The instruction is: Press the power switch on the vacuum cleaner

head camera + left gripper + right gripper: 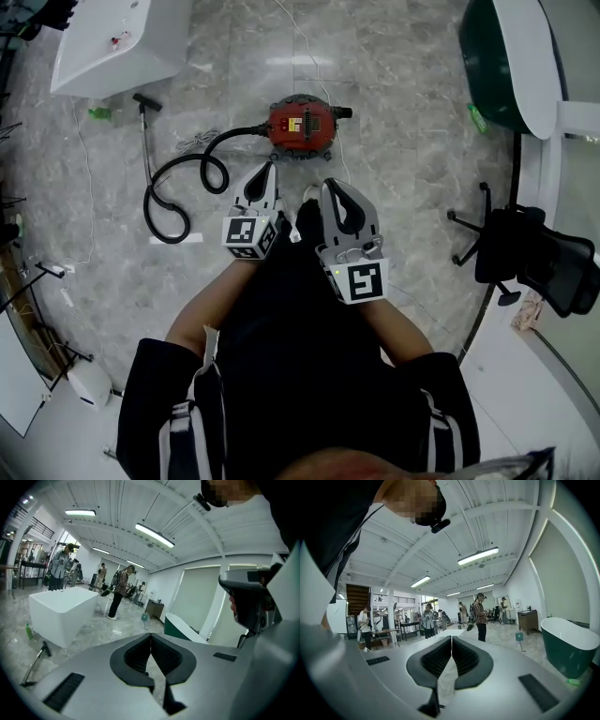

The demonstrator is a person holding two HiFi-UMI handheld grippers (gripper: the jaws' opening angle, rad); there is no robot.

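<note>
Red vacuum cleaner [302, 127] sits on the floor [403, 159] just ahead of both tools, untouched, with its black hose [178, 187] looping to the left. Left gripper [266, 178] and right gripper [335, 195] are side by side, jaws pressed together, nothing between them.

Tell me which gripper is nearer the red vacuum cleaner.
Left. The left gripper sits just short of the vacuum cleaner in the head view; the right gripper is farther back.
</note>
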